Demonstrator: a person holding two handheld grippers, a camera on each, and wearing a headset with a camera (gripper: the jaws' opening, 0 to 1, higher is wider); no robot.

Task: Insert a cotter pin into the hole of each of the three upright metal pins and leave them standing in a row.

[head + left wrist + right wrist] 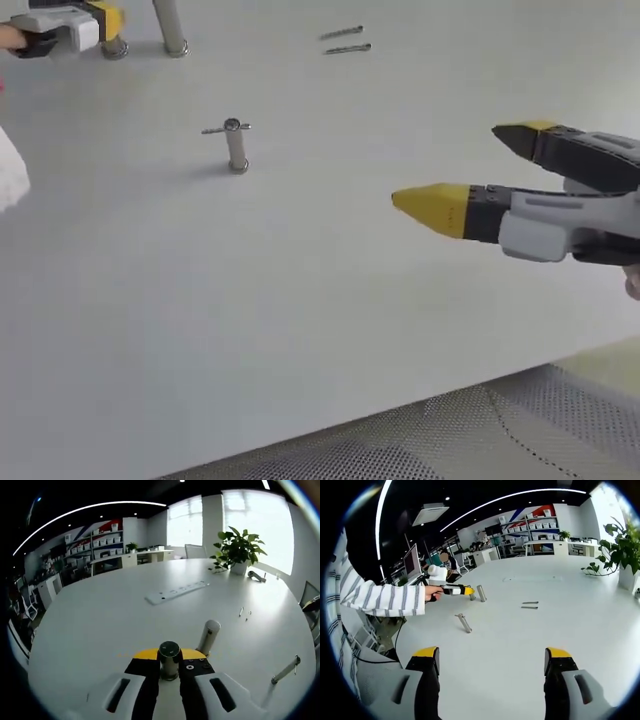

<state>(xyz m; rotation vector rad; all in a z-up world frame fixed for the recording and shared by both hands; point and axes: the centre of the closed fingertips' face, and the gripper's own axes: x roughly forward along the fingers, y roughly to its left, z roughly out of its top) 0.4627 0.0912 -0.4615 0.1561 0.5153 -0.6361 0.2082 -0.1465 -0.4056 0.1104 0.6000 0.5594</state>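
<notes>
Your left gripper (pixel 169 656) pinches one upright pin (pixel 169 649) at the far left of the table (pixel 300 300), and a second pin (pixel 172 30) stands bare just beside it. Your right gripper (pixel 455 170) hovers with jaws spread and empty, well apart from the third pin (pixel 236 150), which stands alone with a cotter pin (pixel 222 129) through its head. Two loose cotter pins (pixel 345 40) lie side by side farther back.

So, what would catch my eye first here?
Probably the right gripper, its yellow-tipped jaws wide open over the white table. Next, the lone upright metal pin mid-table, a cotter pin already through its head. At the far left, the left gripper clamps a second pin.
</notes>
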